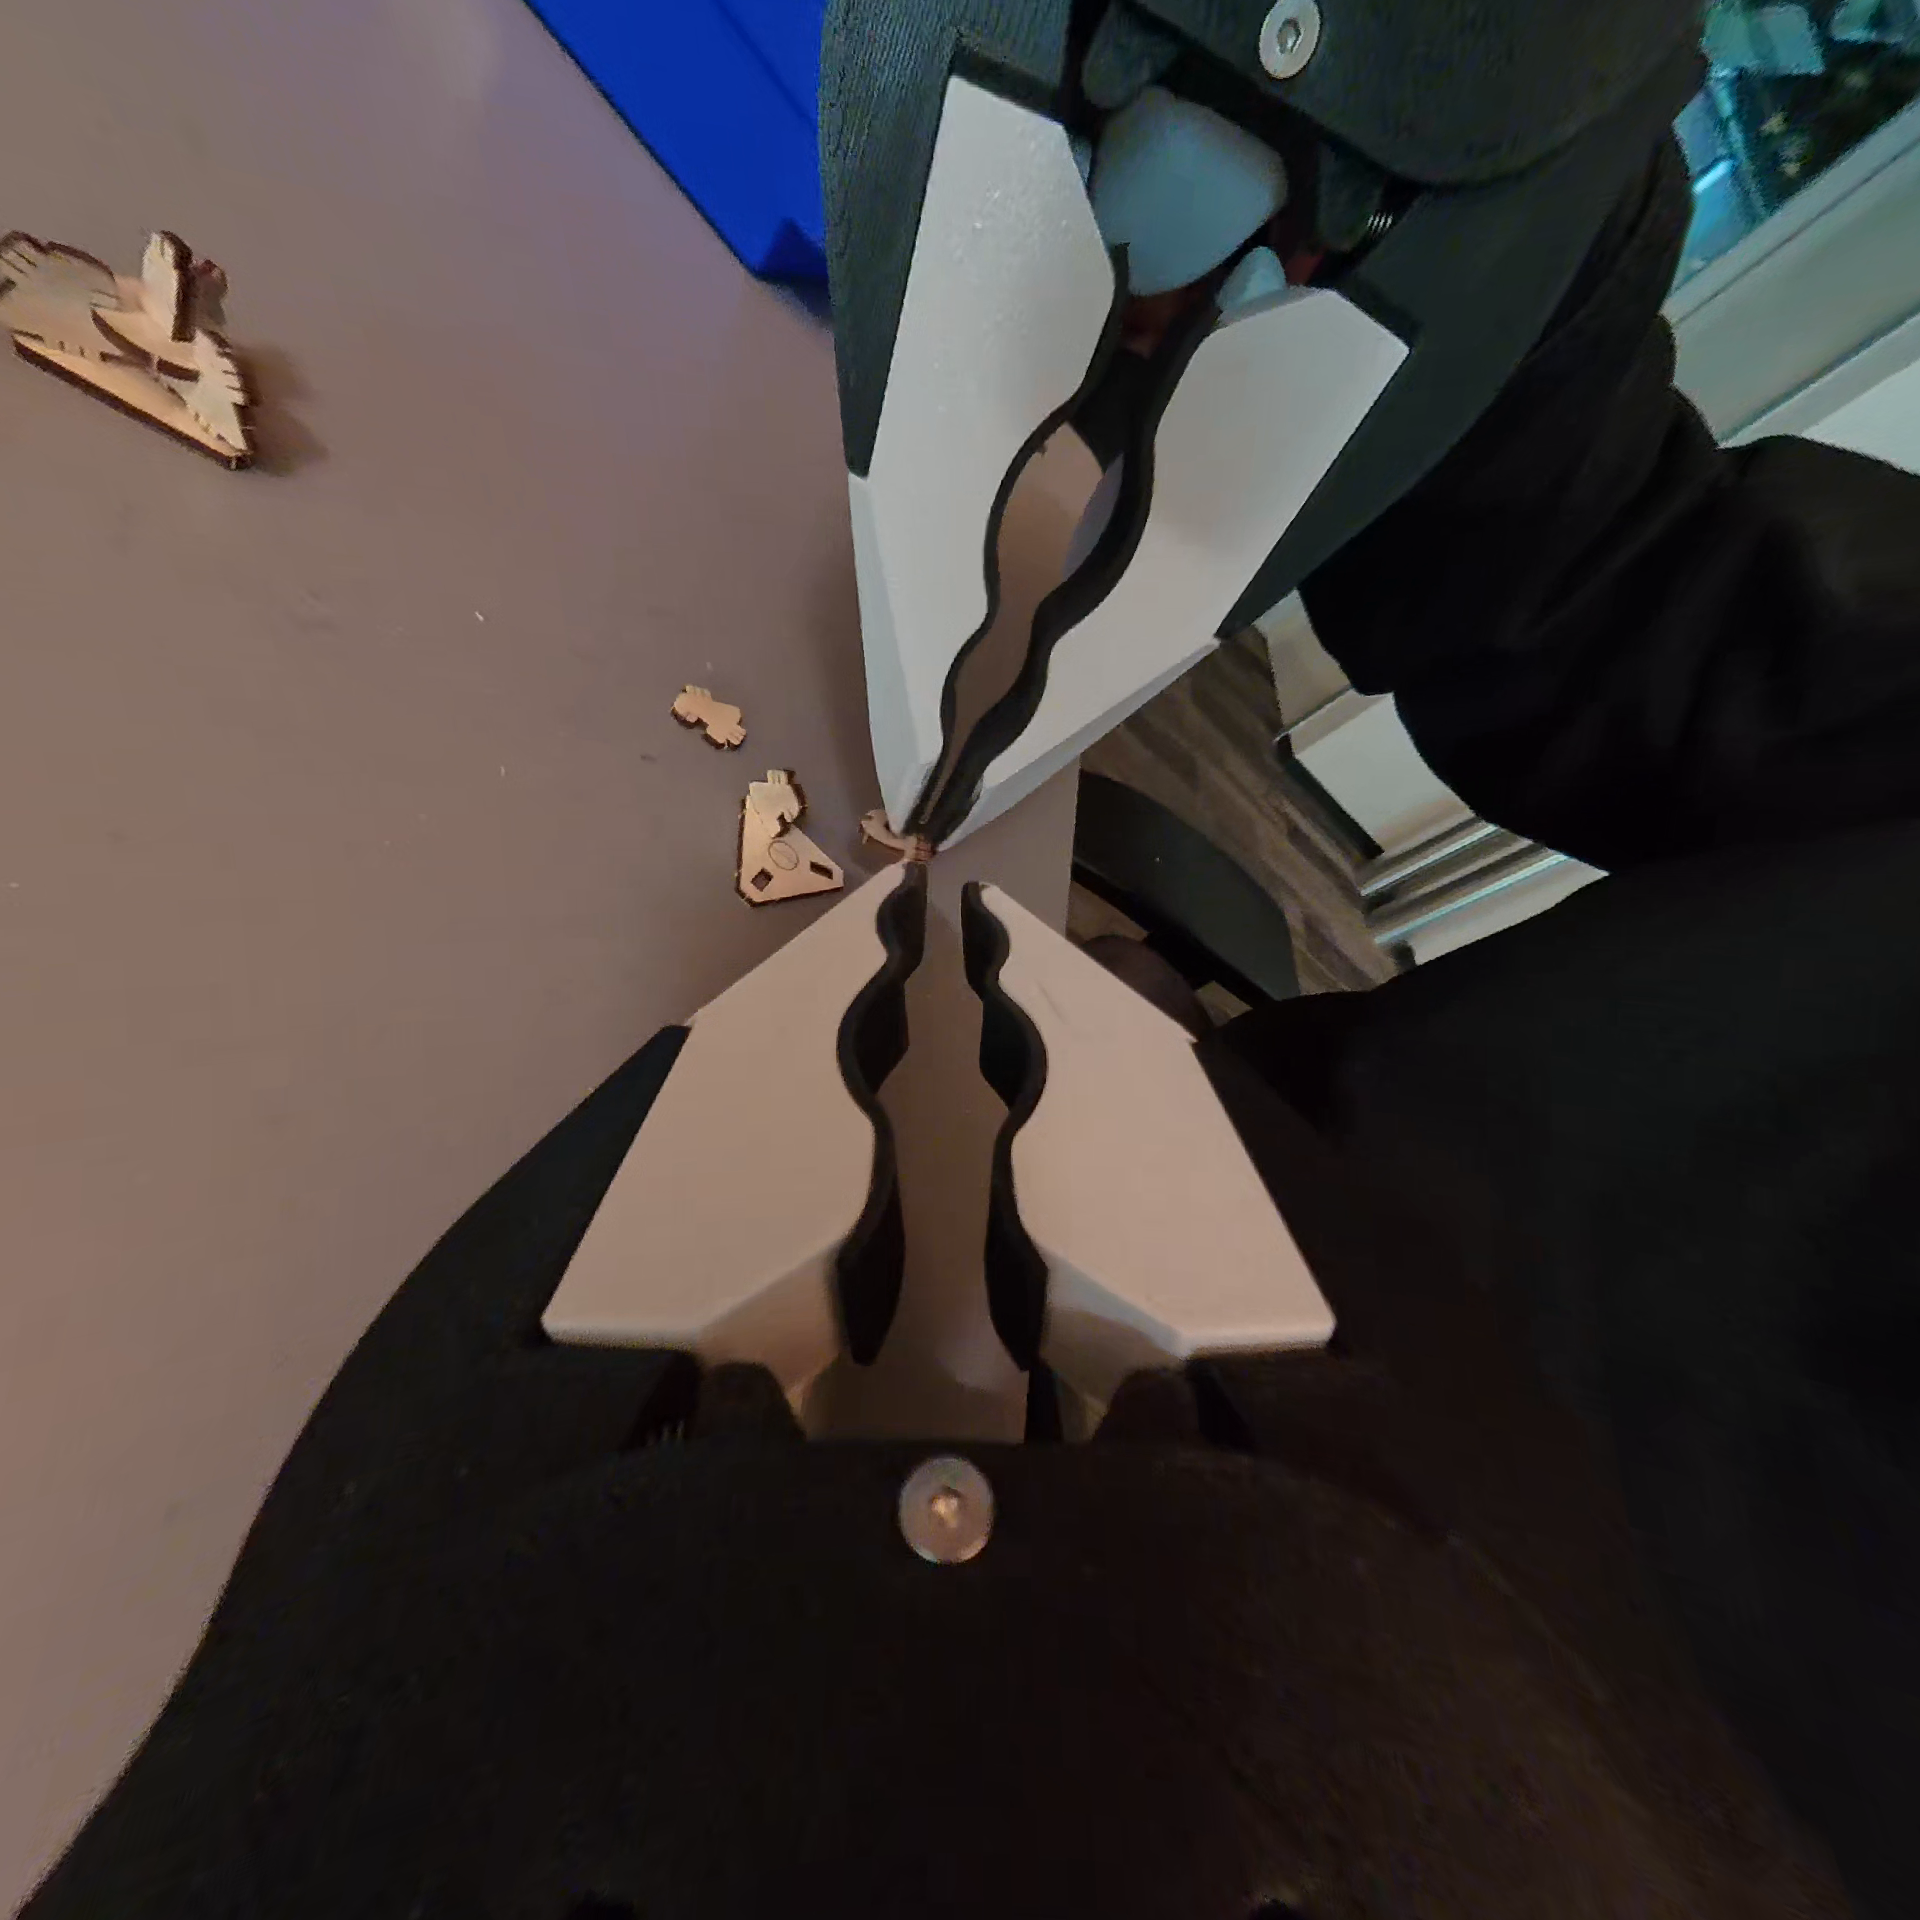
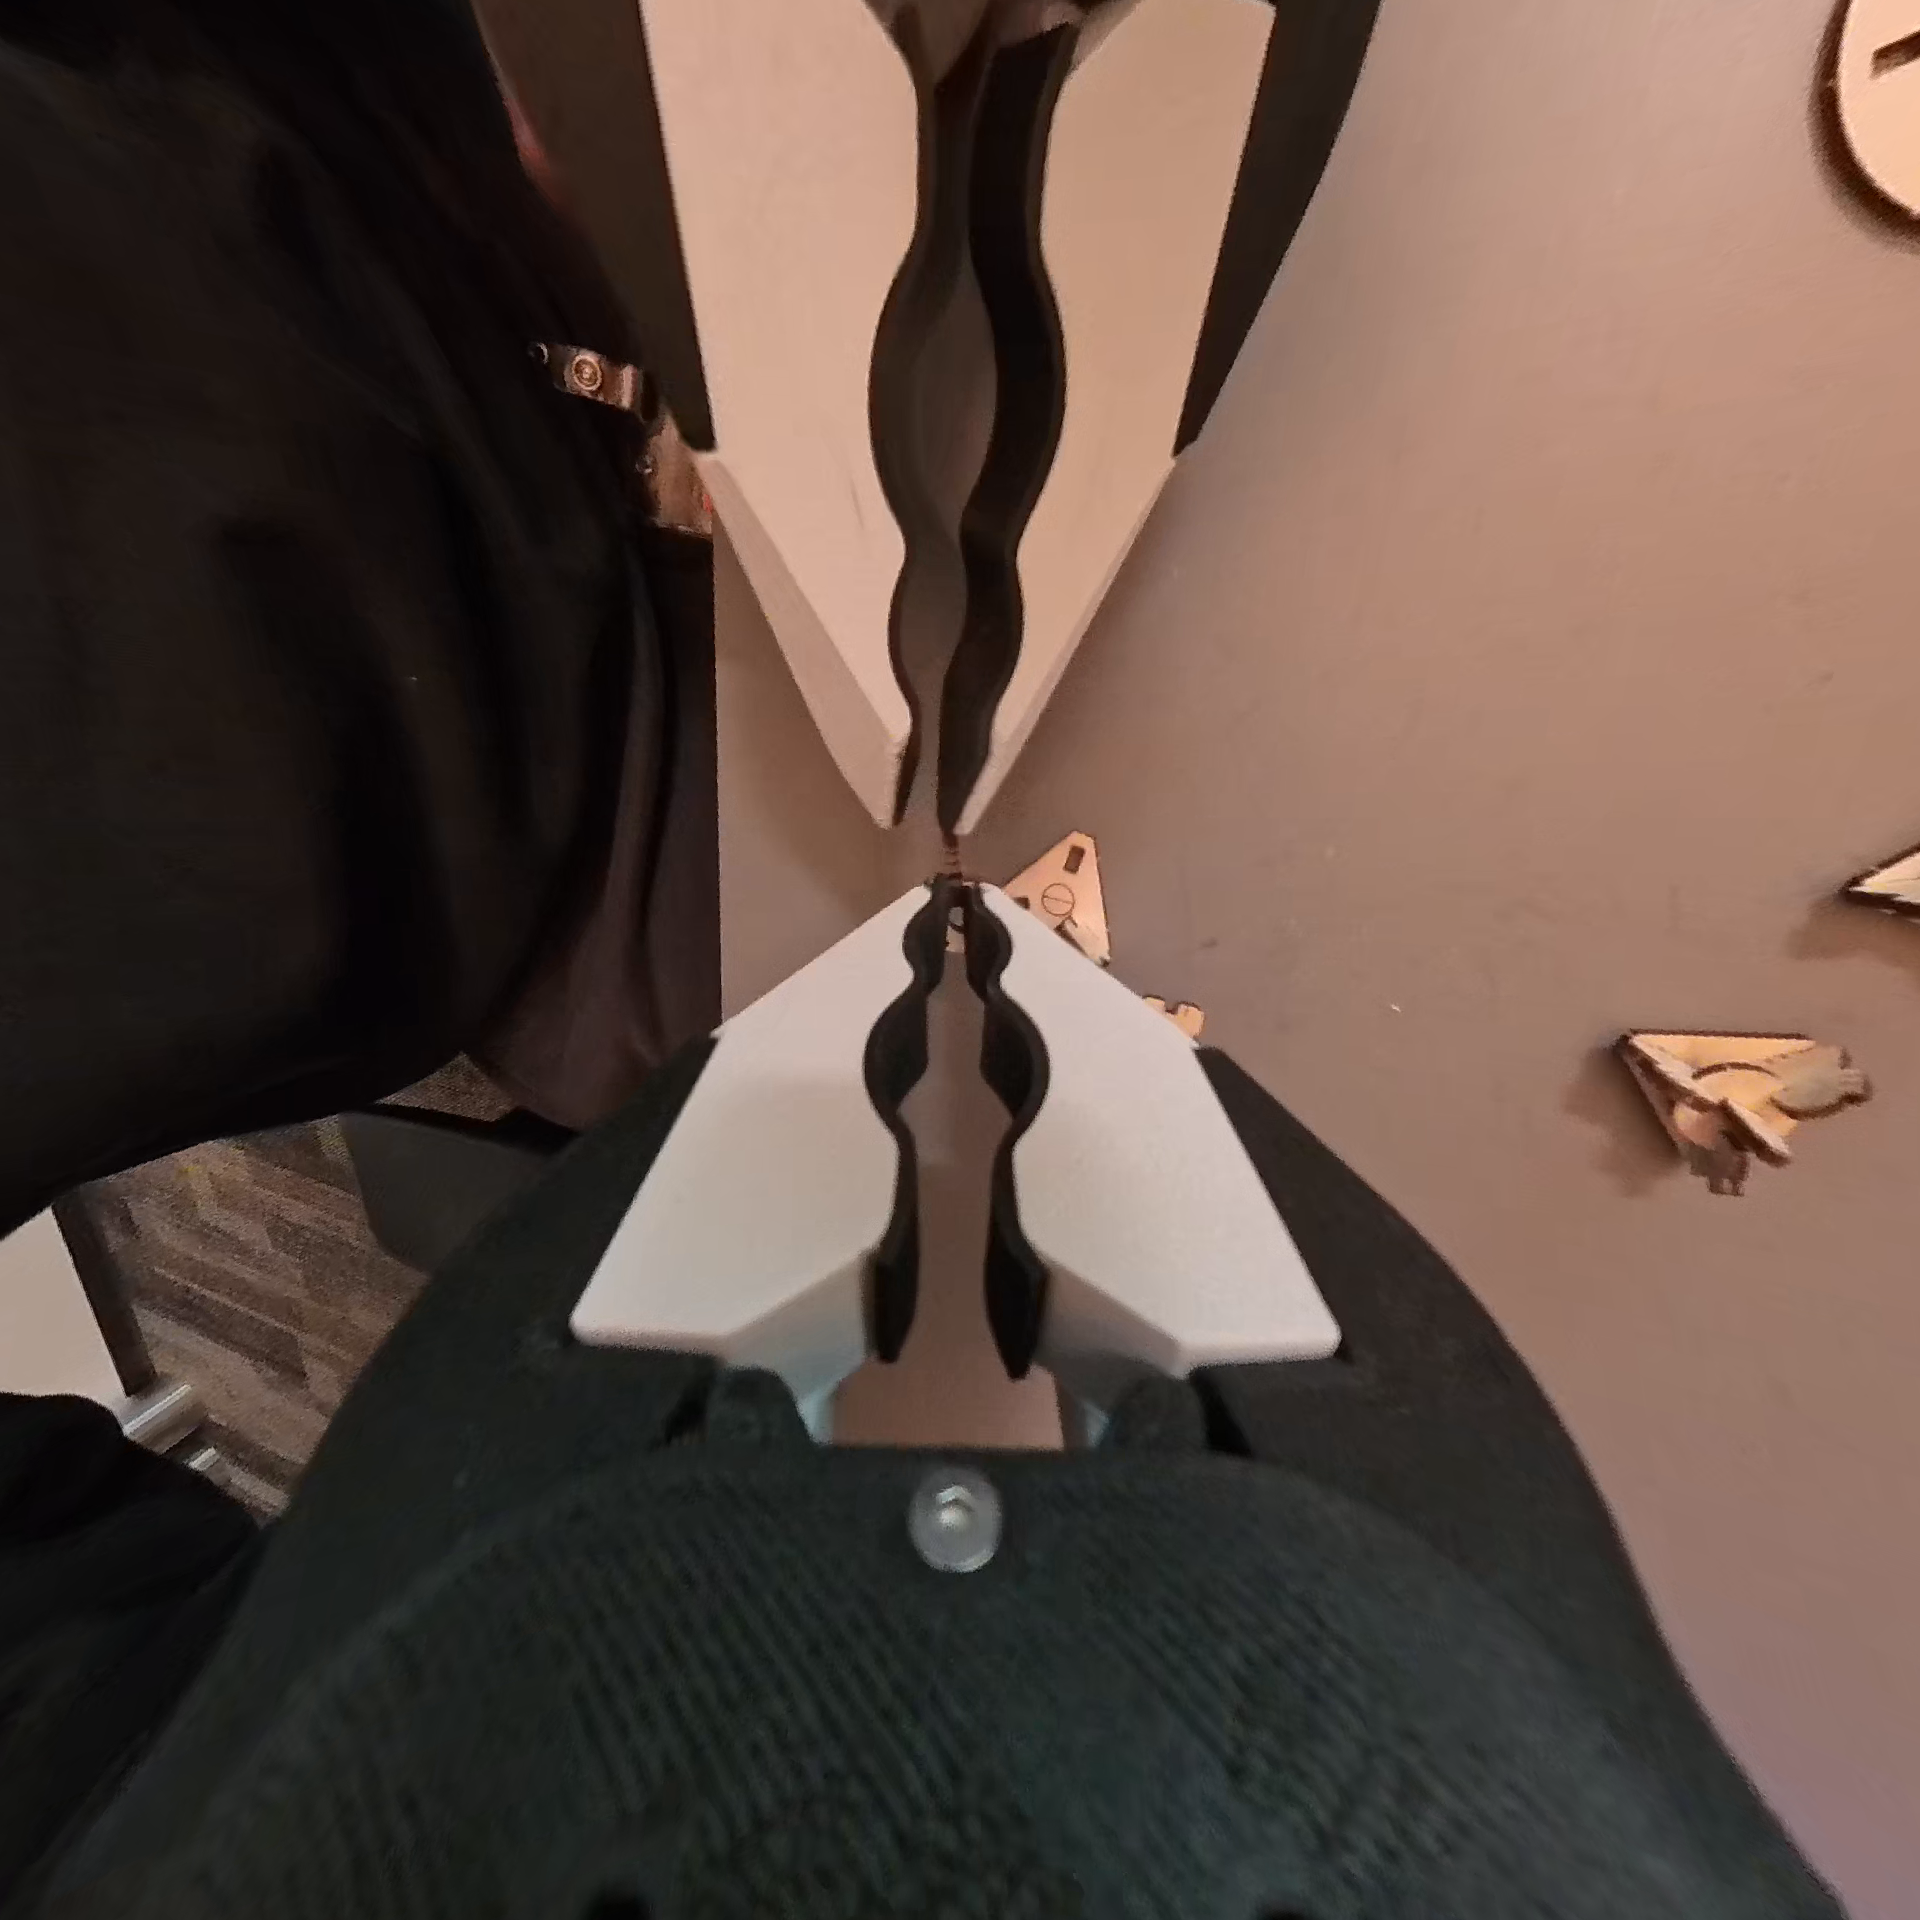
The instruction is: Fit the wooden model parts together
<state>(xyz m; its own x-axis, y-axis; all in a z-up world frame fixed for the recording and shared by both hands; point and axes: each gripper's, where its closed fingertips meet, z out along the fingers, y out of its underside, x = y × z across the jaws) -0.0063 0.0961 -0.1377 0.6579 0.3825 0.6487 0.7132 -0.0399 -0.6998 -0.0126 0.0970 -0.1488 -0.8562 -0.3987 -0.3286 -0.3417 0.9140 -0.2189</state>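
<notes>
Grey tabletop is bearing scattered wooden cut-outs: a triangular plate, a small lobed piece and an assembled cluster. Right gripper is pinching a small wooden piece at its tips. Left gripper is standing slightly parted, tips just beside that piece.

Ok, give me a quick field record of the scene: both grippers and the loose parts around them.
left gripper: open, tips apart, nothing between them, just short of the held piece
right gripper: shut on a small wooden piece, tip to tip with the left
nearest loose part: triangular wooden plate flat on the table
other parts: small notched wooden piece; part-built wooden model
background: blue box
</notes>
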